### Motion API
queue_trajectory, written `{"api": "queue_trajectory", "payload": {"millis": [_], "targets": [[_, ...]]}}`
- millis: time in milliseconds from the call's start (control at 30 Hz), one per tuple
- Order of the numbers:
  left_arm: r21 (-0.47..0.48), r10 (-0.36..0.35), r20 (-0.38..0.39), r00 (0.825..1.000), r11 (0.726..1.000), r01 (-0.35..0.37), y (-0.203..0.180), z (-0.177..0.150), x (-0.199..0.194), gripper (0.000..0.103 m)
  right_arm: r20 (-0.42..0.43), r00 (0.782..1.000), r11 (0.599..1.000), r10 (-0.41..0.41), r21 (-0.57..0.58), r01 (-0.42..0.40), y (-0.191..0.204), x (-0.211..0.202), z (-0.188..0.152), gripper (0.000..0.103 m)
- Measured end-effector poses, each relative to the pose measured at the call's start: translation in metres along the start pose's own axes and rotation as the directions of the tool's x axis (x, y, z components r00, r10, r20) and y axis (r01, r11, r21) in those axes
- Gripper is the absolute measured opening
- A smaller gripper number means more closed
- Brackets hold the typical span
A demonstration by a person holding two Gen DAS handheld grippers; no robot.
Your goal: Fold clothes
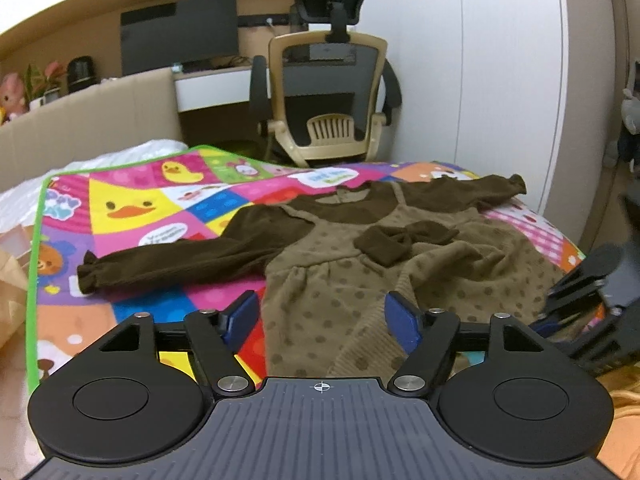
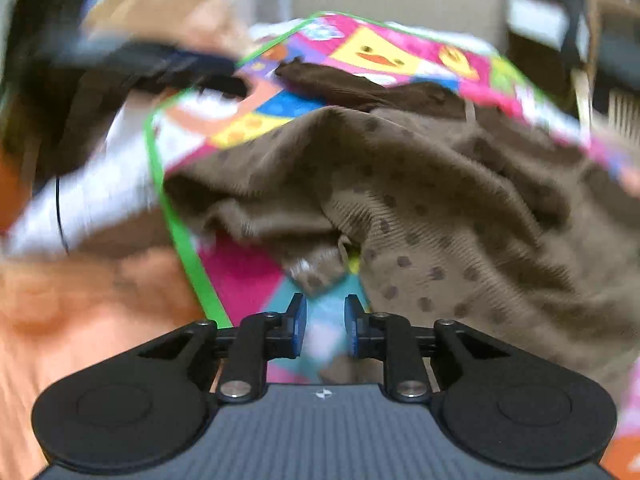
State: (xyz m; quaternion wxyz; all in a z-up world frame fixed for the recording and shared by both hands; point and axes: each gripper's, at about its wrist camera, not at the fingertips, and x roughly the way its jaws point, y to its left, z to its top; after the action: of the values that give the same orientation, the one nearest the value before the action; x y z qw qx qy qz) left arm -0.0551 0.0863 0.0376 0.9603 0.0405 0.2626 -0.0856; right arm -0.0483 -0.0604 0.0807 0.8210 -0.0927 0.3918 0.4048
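Your left gripper [image 1: 322, 322] sits lowest in the left wrist view, jaws spread wide, nothing between the blue pads [image 1: 404, 322]; they straddle the lower hem of the dress [image 1: 340, 292] without gripping it. Dress lies face up on the cartoon play mat [image 1: 132, 204]: tan dotted skirt nearest you, dark brown bodice and sleeves farther off, brown bow [image 1: 400, 242] at the waist. One sleeve [image 1: 168, 260] stretches out flat toward the mat's green edge. Beyond the mat, an office chair [image 1: 328, 92] and a desk with a monitor [image 1: 180, 36].

Your right gripper [image 2: 325, 330] shows in the blurred right wrist view, jaws partly apart, holding nothing, just short of a bunched, lifted corner of the skirt [image 2: 420, 208]. Mat surface shows between the pads. Orange fabric [image 2: 88, 308] lies left of the mat edge.
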Motion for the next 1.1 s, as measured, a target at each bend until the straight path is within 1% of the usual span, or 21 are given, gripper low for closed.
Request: {"api": "queue_trajectory", "payload": {"millis": [67,133,200,233,267,300,367,400,500,600,667,700,733,767,800,833,867,967,1000,1067,1100], "targets": [[-0.012,0.001,0.001,1.0,1.0,-0.001,0.002,-0.001,0.0,0.08,0.008,1.0,0.995,0.022,0.095,-0.022,-0.011,0.014,0.008,0.02],[-0.029,0.004,0.001,1.0,1.0,-0.004,0.004,-0.003,0.002,0.082,0.028,0.998,0.988,0.049,0.148,-0.053,-0.018,0.025,0.013,0.02],[-0.053,0.01,-0.004,1.0,0.999,-0.011,0.007,-0.003,0.004,0.084,0.044,0.997,0.984,0.067,0.16,-0.073,-0.018,0.034,0.017,0.018],[-0.062,0.016,-0.008,1.0,0.998,-0.016,0.008,-0.002,0.005,0.085,0.046,0.996,0.985,0.071,0.155,-0.077,-0.016,0.036,0.018,0.006],[-0.066,0.022,-0.01,1.0,0.998,-0.022,0.009,-0.002,0.005,0.085,0.036,0.997,0.986,0.071,0.146,-0.076,-0.015,0.035,0.017,0.002],[-0.063,0.025,-0.007,1.0,0.998,-0.026,0.009,-0.001,0.004,0.086,0.027,0.997,0.988,0.071,0.138,-0.074,-0.013,0.034,0.016,0.002],[-0.052,0.024,0.004,1.0,0.998,-0.024,0.008,-0.003,-0.002,0.092,0.015,0.999,0.991,0.051,0.12,-0.053,-0.012,0.021,0.009,0.002],[-0.046,0.016,0.004,1.0,0.999,-0.016,0.008,-0.004,-0.003,0.093,0.015,0.999,0.992,0.032,0.125,-0.034,-0.014,0.011,0.002,0.002],[-0.03,-0.016,-0.008,1.0,0.999,0.016,0.006,-0.011,-0.006,0.093,0.02,0.999,0.986,-0.031,0.167,0.027,-0.026,-0.021,-0.019,0.002],[0.022,-0.057,-0.047,0.997,0.998,0.058,-0.004,-0.021,-0.005,0.094,0.033,0.997,0.976,-0.062,0.211,0.054,-0.035,-0.048,-0.036,0.0],[0.062,-0.081,-0.074,0.994,0.994,0.086,-0.011,-0.028,-0.005,0.094,0.045,0.996,0.983,-0.072,0.17,0.064,-0.031,-0.064,-0.045,0.003],[0.079,-0.092,-0.089,0.992,0.992,0.099,-0.015,-0.033,-0.005,0.094,0.067,0.993,0.988,-0.1,0.127,0.091,-0.024,-0.072,-0.048,0.005],[0.093,-0.102,-0.104,0.989,0.989,0.112,-0.019,-0.037,-0.004,0.094,0.088,0.988,0.989,-0.129,0.082,0.122,-0.018,-0.078,-0.051,0.014],[0.107,-0.112,-0.12,0.986,0.986,0.125,-0.023,-0.041,-0.003,0.095,0.107,0.981,0.987,-0.161,0.032,0.159,-0.013,-0.081,-0.052,0.03],[0.123,-0.112,-0.137,0.984,0.984,0.129,-0.026,-0.046,0.0,0.095,0.126,0.972,0.979,-0.199,-0.016,0.202,-0.008,-0.082,-0.053,0.039],[0.14,-0.095,-0.152,0.984,0.983,0.117,-0.029,-0.051,0.004,0.095,0.143,0.958,0.964,-0.247,-0.061,0.258,-0.004,-0.08,-0.054,0.047],[0.157,-0.073,-0.165,0.984,0.983,0.099,-0.032,-0.055,0.008,0.095,0.155,0.947,0.95,-0.282,-0.094,0.299,-0.002,-0.076,-0.055,0.047],[0.183,0.001,-0.185,0.983,0.983,0.033,-0.031,-0.062,0.02,0.095,0.149,0.936,0.932,-0.318,-0.134,0.338,-0.001,-0.054,-0.055,0.048],[0.185,0.025,-0.191,0.981,0.983,0.011,-0.029,-0.063,0.024,0.095,0.153,0.929,0.922,-0.336,-0.148,0.358,0.0,-0.047,-0.054,0.048],[0.186,0.062,-0.196,0.979,0.982,-0.025,-0.023,-0.065,0.029,0.095,0.188,0.896,0.885,-0.402,-0.172,0.433,0.001,-0.032,-0.053,0.048],[0.187,0.08,-0.197,0.977,0.982,-0.043,-0.019,-0.067,0.031,0.095,0.216,0.869,0.859,-0.446,-0.168,0.483,-0.001,-0.029,-0.051,0.048]]}}
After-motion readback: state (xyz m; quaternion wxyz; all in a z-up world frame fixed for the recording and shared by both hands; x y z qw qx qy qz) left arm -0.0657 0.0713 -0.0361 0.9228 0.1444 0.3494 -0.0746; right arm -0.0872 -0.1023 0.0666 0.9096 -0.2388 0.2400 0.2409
